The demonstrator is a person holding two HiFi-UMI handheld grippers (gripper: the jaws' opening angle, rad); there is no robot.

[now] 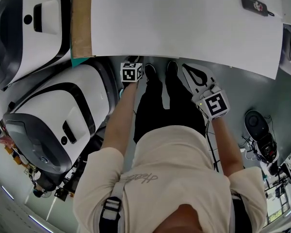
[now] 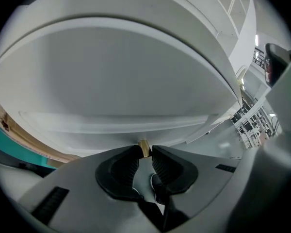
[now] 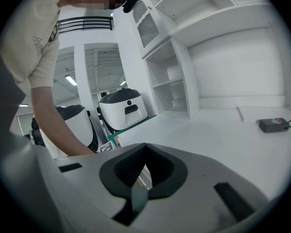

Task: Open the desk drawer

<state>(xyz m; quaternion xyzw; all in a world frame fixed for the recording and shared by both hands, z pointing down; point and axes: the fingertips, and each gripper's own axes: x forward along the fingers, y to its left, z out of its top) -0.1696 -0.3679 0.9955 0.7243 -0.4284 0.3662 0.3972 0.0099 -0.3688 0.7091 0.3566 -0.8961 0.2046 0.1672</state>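
Drawer knob [image 2: 144,146], small and brass-coloured, sits on the white drawer front [image 2: 131,81] just under the front edge of the desk [image 1: 184,23]. Left hand-held gripper [image 2: 145,155] has its jaws narrowed onto this knob. Right hand-held gripper [image 3: 145,152] is held in front of the desk, jaws together, holding nothing.

Cursive shirt print [image 1: 141,178] illegible, nothing else readable
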